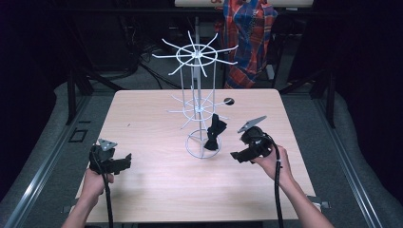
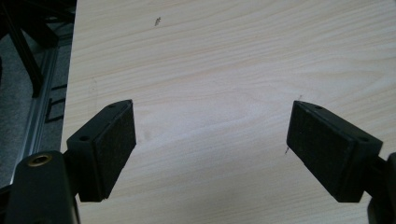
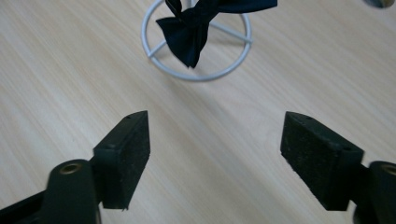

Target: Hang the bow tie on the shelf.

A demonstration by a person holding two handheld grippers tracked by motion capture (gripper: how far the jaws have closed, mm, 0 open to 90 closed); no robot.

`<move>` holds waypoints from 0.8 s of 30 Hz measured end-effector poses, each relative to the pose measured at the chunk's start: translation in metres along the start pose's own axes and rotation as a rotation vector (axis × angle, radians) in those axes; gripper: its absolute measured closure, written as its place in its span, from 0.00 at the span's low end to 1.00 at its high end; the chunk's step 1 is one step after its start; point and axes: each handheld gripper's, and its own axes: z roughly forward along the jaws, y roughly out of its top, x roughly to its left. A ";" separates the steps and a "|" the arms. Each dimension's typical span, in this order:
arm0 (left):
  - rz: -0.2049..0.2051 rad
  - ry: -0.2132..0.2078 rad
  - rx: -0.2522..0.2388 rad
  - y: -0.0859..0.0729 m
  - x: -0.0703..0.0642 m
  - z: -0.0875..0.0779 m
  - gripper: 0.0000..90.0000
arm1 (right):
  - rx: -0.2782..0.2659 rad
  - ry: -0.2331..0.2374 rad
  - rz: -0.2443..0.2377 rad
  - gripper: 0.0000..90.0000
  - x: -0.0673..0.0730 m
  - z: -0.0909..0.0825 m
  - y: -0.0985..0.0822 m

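Hanging at centre frame, the black bow tie (image 1: pixel 215 131) drapes from the wire rack (image 1: pixel 196 107); right gripper (image 1: pixel 241 156) and left gripper (image 1: pixel 124 162) both gape wide, empty.

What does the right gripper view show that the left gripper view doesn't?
In the right gripper view: the dark bow tie hanging over the white ring base of the wire rack, beyond the right gripper, whose jaws stand apart with nothing between them.

In the left gripper view: the table's left edge and the metal rail on the grey floor beside it, plus the left gripper, also open.

Both: bare light wood tabletop between two black padded jaws.
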 end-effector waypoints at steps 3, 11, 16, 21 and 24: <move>-0.001 0.000 -0.001 0.000 0.000 0.000 0.18 | 0.024 0.004 0.003 0.23 -0.002 -0.001 -0.005; 0.001 -0.004 -0.003 0.000 0.000 -0.001 0.18 | 0.101 0.010 0.030 0.16 -0.013 0.002 -0.021; 0.002 -0.005 -0.003 0.000 0.000 -0.001 0.18 | 0.151 0.006 0.026 0.15 -0.017 0.003 -0.029; 0.004 -0.005 -0.001 0.000 -0.001 0.000 0.18 | 0.178 0.002 0.053 0.12 -0.024 0.004 -0.045; 0.004 -0.005 -0.003 0.000 -0.002 0.000 0.18 | 0.201 0.001 0.070 0.11 -0.032 0.008 -0.055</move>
